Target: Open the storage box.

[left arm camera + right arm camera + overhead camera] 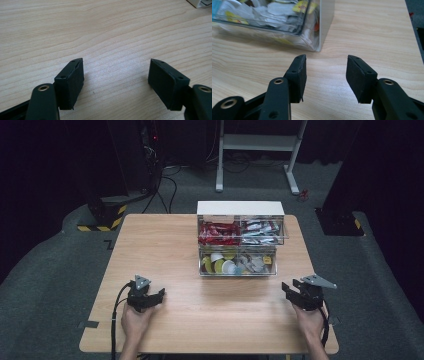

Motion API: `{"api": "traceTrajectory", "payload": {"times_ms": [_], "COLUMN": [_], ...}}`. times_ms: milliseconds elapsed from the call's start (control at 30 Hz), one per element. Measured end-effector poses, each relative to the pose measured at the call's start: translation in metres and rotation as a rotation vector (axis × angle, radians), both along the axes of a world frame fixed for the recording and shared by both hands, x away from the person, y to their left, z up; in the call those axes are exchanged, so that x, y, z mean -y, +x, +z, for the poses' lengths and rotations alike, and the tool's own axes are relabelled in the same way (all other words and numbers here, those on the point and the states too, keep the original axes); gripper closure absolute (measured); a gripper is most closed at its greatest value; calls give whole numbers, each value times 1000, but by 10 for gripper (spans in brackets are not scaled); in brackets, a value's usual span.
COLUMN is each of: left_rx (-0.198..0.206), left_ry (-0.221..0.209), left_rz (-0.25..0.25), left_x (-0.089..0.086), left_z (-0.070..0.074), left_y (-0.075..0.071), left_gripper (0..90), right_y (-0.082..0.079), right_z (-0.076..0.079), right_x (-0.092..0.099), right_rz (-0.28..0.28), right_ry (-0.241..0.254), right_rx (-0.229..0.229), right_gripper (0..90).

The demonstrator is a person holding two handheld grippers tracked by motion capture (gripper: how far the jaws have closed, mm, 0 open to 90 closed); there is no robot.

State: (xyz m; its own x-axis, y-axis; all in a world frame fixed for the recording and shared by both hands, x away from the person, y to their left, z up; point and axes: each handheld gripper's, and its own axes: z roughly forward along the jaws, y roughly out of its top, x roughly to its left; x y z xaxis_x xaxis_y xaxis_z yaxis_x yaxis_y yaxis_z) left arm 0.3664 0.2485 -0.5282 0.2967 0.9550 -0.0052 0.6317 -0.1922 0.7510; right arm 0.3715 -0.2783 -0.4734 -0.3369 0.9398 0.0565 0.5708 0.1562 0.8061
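Thing in hand: a clear plastic two-tier organiser box with a white back and top (240, 240), standing at the far middle of the pale wooden table (165, 240); nothing is held yet.
Contents: red sachets (217, 233) and silvery sachets (260, 231) in the upper drawer; small round pods with yellow and white lids (220, 264) and loose paper packets (255, 262) in the lower one.
Left gripper (146, 296): near the table's front left, well apart from the box, jaws spread wide with bare wood between them.
Right gripper (300, 292): at the front right, nearer the box, jaws apart with nothing between them, narrower than the left pair.
Handling, as I judge it: the box is stiff, smooth and likely slippery; a drawer front edge looks the best hold. The sachets are light, soft and crinkly, best pinched at an edge.
High view: shows both tiers and both hands at once.
Right gripper view: shows the lower drawer's clear corner (312, 37) close up, packets pressed against its wall.
Left gripper view: shows wood grain and, at the top right, a white corner (198, 3).
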Motion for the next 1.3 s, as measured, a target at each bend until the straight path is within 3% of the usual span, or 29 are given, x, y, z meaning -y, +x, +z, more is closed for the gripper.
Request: {"api": "traceTrajectory", "payload": {"times_ms": [133, 333, 967, 1300], "left_rx": [0, 0, -1, 0], "left_ry": [0, 0, 3, -1], "left_rz": [-1, -1, -4, -2], "left_x": [0, 0, 0, 0], "left_z": [0, 0, 0, 0], "left_y": [0, 0, 0, 0], "left_gripper": [292, 292, 293, 292], "right_y": [-3, -2, 8, 12], "right_z": [6, 17, 59, 79], "right_x": [0, -2, -21, -34], "right_rz": [12, 25, 122, 134], "right_ry": [19, 18, 33, 29], "right_rx": [18, 8, 75, 111], "right_gripper": [517, 517, 365, 371]}}
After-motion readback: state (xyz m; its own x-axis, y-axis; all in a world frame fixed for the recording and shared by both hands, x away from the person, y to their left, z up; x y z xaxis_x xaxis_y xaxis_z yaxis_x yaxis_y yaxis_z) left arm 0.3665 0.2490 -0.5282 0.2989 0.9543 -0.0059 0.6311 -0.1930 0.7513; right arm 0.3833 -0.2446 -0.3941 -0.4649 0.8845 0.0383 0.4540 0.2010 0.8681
